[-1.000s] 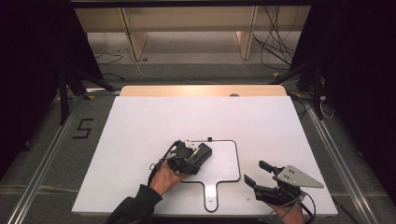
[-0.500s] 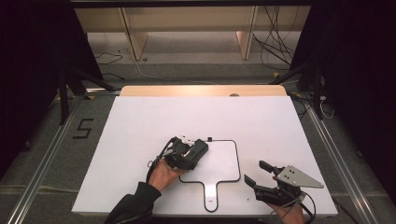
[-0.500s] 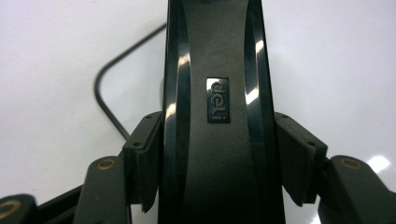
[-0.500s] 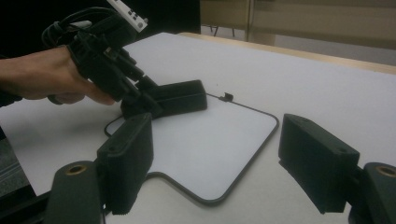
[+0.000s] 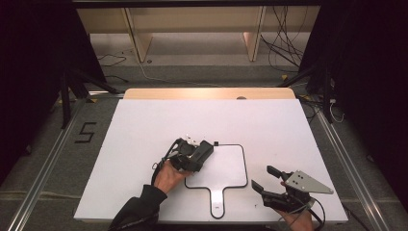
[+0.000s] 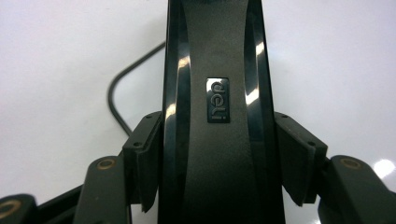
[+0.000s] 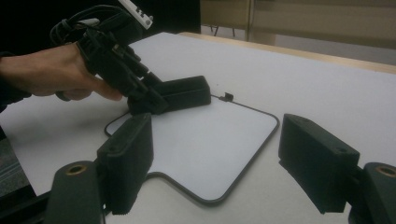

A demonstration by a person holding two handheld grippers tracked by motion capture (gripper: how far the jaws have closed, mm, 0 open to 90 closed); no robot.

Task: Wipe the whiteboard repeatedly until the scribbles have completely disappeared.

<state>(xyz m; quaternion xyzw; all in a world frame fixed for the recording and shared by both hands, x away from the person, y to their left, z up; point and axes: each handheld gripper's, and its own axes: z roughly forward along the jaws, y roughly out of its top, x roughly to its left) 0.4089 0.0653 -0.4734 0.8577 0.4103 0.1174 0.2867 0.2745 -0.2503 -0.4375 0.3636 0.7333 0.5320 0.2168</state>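
A black oblong device (image 6: pixel 218 140) lay at the near-left corner of the white paddle-shaped board (image 5: pixel 230 166), clamped between the jaws of the left hand-held gripper (image 5: pixel 195 155). The board rested flat on the white desk (image 5: pixel 144 125). Near the desk's front edge, the right hand-held gripper (image 5: pixel 266 179) gaped wide, holding nothing.

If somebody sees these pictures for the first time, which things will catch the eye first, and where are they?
First comes the left gripper, near the middle of the white table, shut on a black stapler that lies at the top left corner of a black paddle-shaped outline. Next is the right gripper at the table's near right corner, jaws open and holding nothing.
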